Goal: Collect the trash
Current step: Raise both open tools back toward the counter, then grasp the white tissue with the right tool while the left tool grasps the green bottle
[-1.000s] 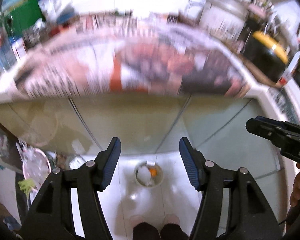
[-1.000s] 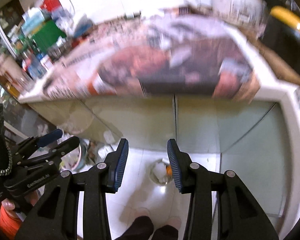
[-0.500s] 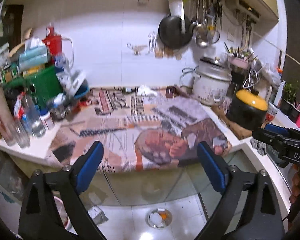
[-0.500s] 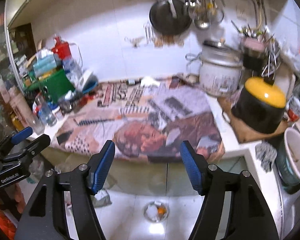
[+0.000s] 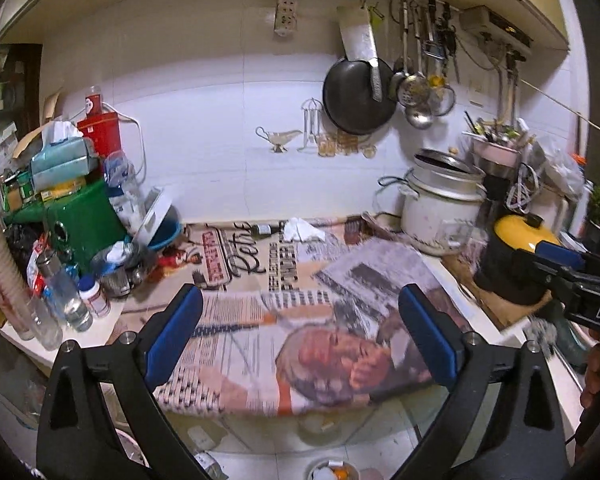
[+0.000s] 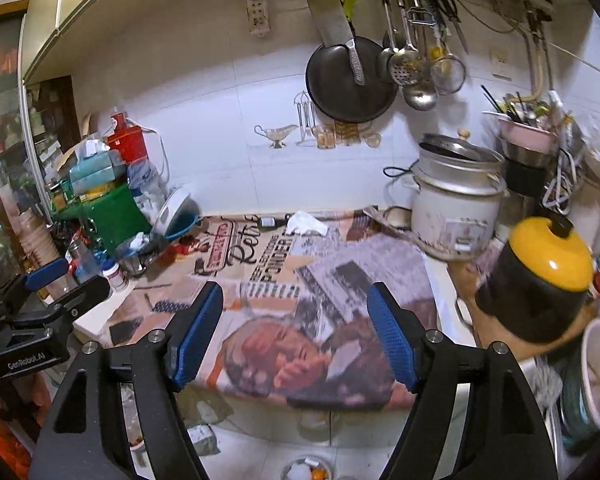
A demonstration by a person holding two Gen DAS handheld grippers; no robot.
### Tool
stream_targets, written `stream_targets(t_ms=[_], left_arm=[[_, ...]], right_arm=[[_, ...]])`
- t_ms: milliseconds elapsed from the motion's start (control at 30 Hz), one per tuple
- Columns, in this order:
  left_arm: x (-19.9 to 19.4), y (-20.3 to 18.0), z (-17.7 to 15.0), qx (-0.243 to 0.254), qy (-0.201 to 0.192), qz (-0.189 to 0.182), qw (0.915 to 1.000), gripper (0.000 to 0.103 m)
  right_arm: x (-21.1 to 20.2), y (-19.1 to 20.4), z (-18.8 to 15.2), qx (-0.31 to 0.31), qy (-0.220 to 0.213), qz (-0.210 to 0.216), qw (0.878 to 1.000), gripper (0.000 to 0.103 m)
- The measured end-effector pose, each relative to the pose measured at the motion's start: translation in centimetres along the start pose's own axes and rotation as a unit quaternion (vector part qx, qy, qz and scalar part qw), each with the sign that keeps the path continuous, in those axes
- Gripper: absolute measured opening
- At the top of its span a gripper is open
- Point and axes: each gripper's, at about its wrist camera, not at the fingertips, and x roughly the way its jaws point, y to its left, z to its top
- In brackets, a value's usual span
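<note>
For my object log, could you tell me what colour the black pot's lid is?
Yellow lid, clearest in the right wrist view.

Newspaper-covered counter (image 5: 456, 280); crumpled tissue (image 5: 300, 229)

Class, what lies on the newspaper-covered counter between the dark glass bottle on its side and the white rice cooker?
In both views a crumpled white tissue lies right beside the bottle; then printed newspaper up to the cooker.

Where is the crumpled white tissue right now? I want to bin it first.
In both views the crumpled white tissue lies at the newspaper's far edge by the wall, beside a small dark bottle.
</note>
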Motion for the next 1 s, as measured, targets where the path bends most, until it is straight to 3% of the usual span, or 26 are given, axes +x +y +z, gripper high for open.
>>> stream_targets(t_ms=[300, 467, 633, 867, 1000], left_arm=[[8.4, -2.1, 4.9, -0.044, 0.015, 0.045, 0.9979, 0.099], [12.7, -1.7, 5.5, -0.075, 0.042, 0.069, 0.9938, 0.099], [16.1, 0.0, 6.4, -0.086, 0.068, 0.092, 0.9897, 0.099], [22.1, 4.6, 8.2, -0.088, 0.083, 0.084, 0.989, 0.099], [27.2, 8.6, 8.8, -0.08, 0.096, 0.054, 0.9907, 0.099]], right_arm=[[6.5, -6.3, 5.0, -0.017, 0.021, 0.039, 0.999, 0.071], [11.0, -8.4, 6.4, -0.037, 0.042, 0.049, 0.997, 0.071], [15.6, -9.5, 7.3, -0.016, 0.071, 0.071, 0.995, 0.071], [22.3, -8.5, 8.5, 0.013, 0.098, 0.067, 0.993, 0.071], [27.2, -7.4, 9.3, 0.046, 0.115, 0.058, 0.991, 0.071]])
